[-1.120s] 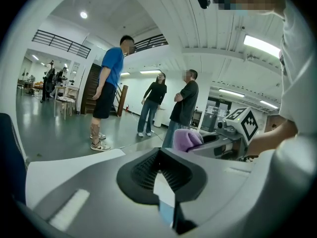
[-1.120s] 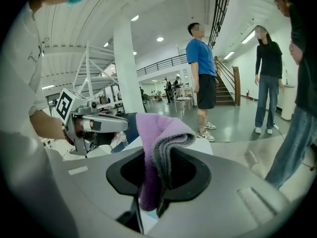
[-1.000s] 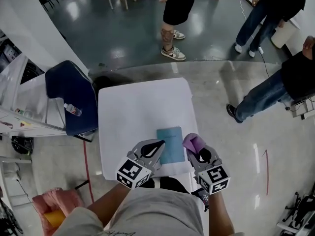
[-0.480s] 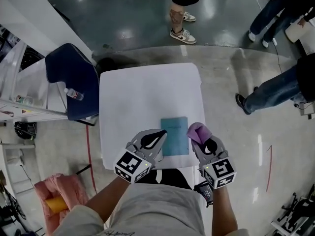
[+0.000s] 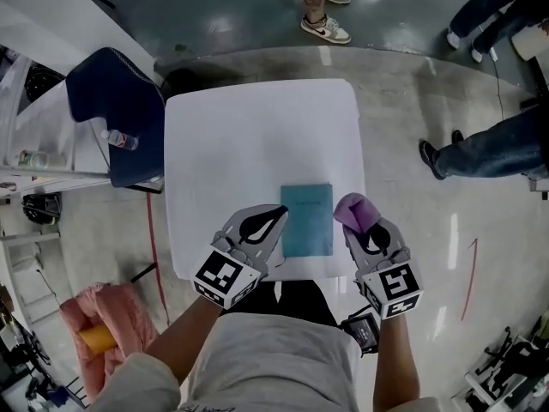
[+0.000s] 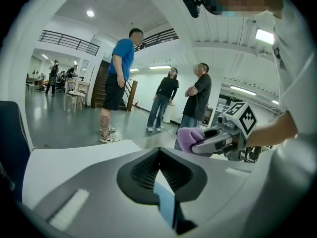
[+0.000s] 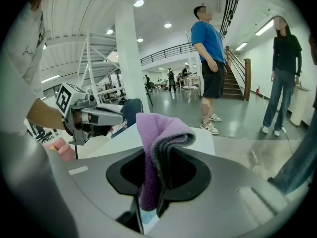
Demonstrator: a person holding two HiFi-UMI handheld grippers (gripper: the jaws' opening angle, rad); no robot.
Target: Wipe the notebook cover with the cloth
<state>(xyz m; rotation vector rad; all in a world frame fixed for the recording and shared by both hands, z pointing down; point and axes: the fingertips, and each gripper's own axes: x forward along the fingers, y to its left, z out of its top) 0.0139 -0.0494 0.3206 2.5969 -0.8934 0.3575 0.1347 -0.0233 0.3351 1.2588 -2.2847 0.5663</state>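
Head view: I see the teal notebook (image 5: 307,220) lying flat and closed on the white table (image 5: 257,136), near the edge closest to me, between my two grippers.
Left gripper (image 5: 276,215): it hangs just beside the left edge of the notebook. In the left gripper view its jaws are pressed together and they hold nothing.
Right gripper (image 7: 153,170): its jaws pinch the folded purple cloth (image 7: 159,148), which stands up out of the tips.
Cloth position: in the head view the cloth (image 5: 354,210) is just beside the right edge of the notebook, not over the cover. I cannot tell if it touches the table.
Done so far: the cloth is in hand and brought close to the notebook.
Left to do: I judge that the wiping is not yet begun; the cloth must go onto the cover and pass across it.
Possible help: the left gripper could steady the notebook, because I think it may slide.
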